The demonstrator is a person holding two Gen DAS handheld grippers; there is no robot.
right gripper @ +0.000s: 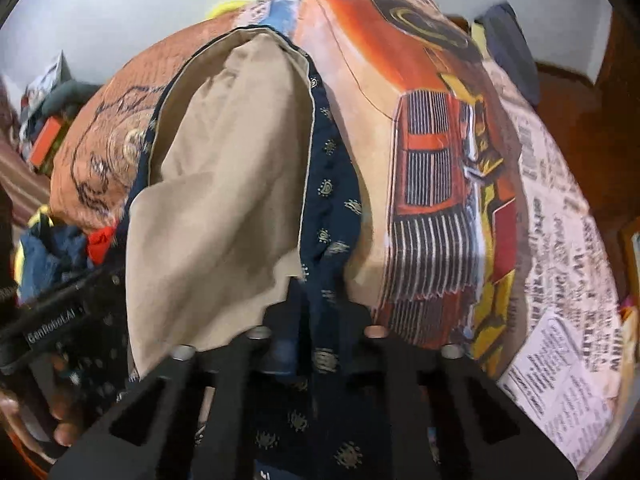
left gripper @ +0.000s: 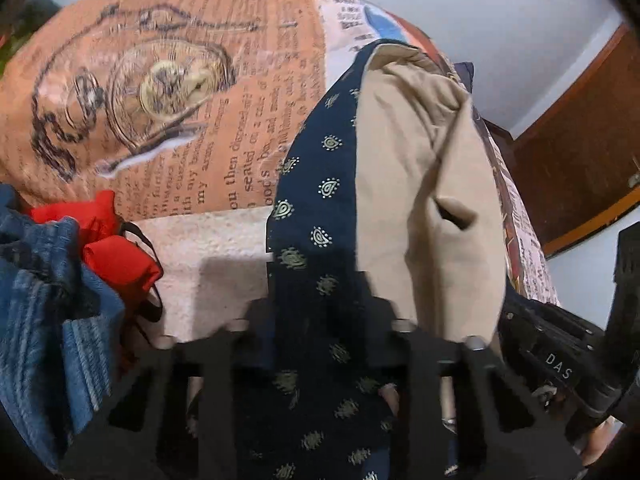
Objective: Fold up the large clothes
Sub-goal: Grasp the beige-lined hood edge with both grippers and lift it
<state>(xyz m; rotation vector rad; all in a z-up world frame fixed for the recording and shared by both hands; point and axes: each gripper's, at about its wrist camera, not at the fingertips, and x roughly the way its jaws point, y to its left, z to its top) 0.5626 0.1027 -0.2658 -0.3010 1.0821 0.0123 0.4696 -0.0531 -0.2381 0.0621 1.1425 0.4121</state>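
A large navy garment (left gripper: 320, 208) with small gold motifs and a beige lining (left gripper: 416, 184) lies lengthwise on a bed. My left gripper (left gripper: 320, 320) is shut on its near navy edge, and cloth drapes over the fingers. In the right wrist view the same navy garment (right gripper: 332, 216) and beige lining (right gripper: 224, 184) run away from me. My right gripper (right gripper: 316, 320) is shut on the navy edge, beside the other gripper (right gripper: 60, 332) at the left.
The bed cover (left gripper: 192, 92) is printed with a pocket watch, text and an orange car (right gripper: 432, 152). A heap of blue denim (left gripper: 52, 312) and red cloth (left gripper: 116, 248) lies at the left. A brown wooden door (left gripper: 580, 152) stands at the right.
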